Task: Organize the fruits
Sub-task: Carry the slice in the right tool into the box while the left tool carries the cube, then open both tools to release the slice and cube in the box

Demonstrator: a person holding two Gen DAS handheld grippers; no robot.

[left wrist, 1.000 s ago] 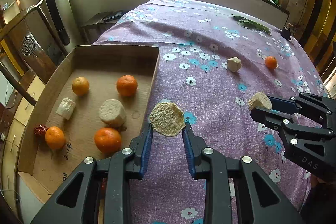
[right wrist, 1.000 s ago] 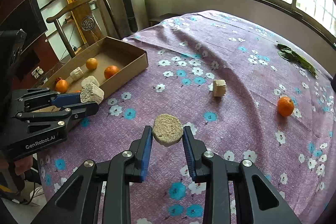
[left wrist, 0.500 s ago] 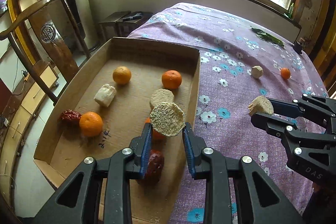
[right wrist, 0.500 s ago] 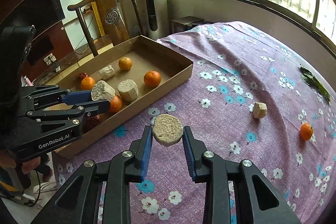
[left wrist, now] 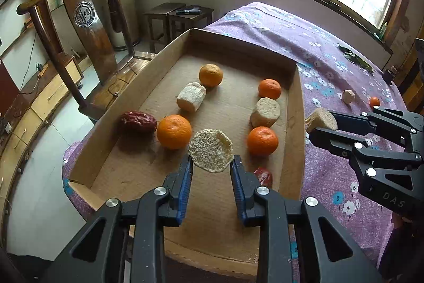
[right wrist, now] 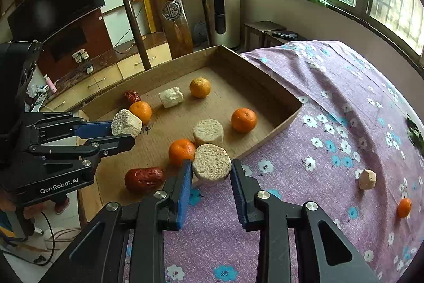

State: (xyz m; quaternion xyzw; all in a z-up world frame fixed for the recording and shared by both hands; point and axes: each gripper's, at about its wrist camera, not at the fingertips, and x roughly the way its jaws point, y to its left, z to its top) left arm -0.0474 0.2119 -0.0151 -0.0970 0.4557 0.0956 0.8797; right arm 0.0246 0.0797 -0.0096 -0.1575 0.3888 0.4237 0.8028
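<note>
Left gripper (left wrist: pixel 211 169) clamped on a pale round chunk (left wrist: pixel 211 153), held above the floor of the cardboard tray (left wrist: pixel 300 108) between two oranges (left wrist: pixel 174 131) (left wrist: pixel 262 141). Right gripper (right wrist: pixel 211 171) clenched on a second pale chunk (right wrist: pixel 211 162), over the purple floral cloth (right wrist: pixel 331 123) just beside the tray's near wall. Already in tray: four oranges, two pale chunks (left wrist: pixel 265 112), two red dates (left wrist: pixel 138 121); loose on cloth well apart from tray: one pale piece (right wrist: pixel 367 179) and one small orange (right wrist: pixel 404 207).

The left hand-held gripper (left wrist: pixel 211 171) grips a pale fruit chunk (left wrist: pixel 211 154) above the cardboard tray (left wrist: pixel 300 108).
</note>
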